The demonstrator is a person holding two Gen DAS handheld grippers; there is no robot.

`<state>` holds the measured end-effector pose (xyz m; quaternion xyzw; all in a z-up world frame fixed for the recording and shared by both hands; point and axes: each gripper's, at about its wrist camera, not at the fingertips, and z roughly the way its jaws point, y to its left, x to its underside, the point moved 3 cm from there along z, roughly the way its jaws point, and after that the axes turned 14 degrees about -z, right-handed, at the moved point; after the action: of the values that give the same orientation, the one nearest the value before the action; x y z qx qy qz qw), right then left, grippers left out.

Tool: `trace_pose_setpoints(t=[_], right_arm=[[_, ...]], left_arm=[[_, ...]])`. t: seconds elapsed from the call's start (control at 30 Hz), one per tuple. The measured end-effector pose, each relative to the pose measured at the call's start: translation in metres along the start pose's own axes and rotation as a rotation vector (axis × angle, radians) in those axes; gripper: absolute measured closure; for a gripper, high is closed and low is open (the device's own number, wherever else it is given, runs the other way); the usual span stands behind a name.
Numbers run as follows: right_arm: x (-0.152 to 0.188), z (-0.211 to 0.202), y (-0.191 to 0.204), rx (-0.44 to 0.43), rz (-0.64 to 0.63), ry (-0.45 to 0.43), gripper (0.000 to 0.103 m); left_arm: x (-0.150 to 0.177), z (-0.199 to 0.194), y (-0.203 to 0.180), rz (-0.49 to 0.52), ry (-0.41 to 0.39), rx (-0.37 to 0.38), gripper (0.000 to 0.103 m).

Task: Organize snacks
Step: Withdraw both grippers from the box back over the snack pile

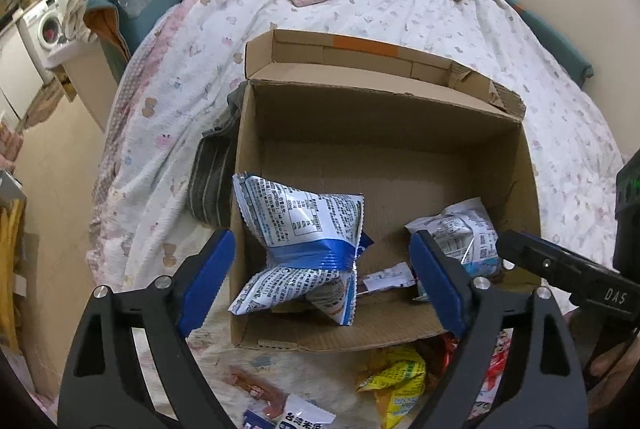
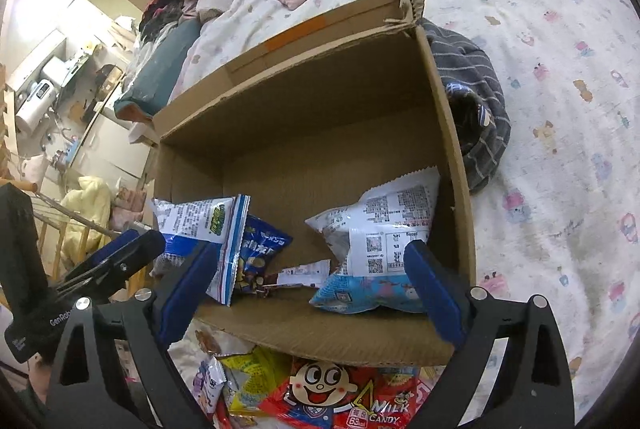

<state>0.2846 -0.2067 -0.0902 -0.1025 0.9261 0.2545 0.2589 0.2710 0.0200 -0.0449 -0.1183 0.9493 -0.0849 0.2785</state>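
On the bed (image 1: 400,9), left view, cardboard box (image 1: 496,133) holding blue-white snack bag (image 1: 296,229) against its left wall, left tongs (image 1: 324,281) apart, empty, right view, right tongs (image 2: 316,293) apart, empty, white-blue snack bag (image 2: 384,229) in box's right corner, milk candy packet (image 2: 340,397) at bed's near edge.

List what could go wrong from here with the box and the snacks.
1. The blue and white packet leans over the left wall of the cardboard box; it may slide out onto the bed.
2. Both grippers, left and right, hang open close together over the box and might collide.
3. The yellow packet and the red milk candy bag lie tight against the box's near wall, so reaching for them could shove the box.
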Motion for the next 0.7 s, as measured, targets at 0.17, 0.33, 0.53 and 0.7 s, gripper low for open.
trace_pose_setpoints(t=[0.17,0.33,0.53,0.7], right_arm=[[-0.002,0.001,0.001,0.002,-0.010,-0.003,0.006],[-0.003,-0.005,0.003,-0.006,-0.003,-0.018,0.006],[-0.001,-0.020,0.008,0.005,-0.016,-0.045,0.006],[0.008,-0.037,0.011,0.014,-0.022,-0.053,0.006]], left_arm=[[0.001,-0.001,-0.001,0.005,0.002,0.008,0.016],[0.002,-0.006,0.002,-0.003,-0.009,0.004,0.016],[0.010,-0.020,0.001,0.019,-0.031,-0.003,0.016],[0.017,-0.036,0.002,0.027,-0.053,-0.009,0.016]])
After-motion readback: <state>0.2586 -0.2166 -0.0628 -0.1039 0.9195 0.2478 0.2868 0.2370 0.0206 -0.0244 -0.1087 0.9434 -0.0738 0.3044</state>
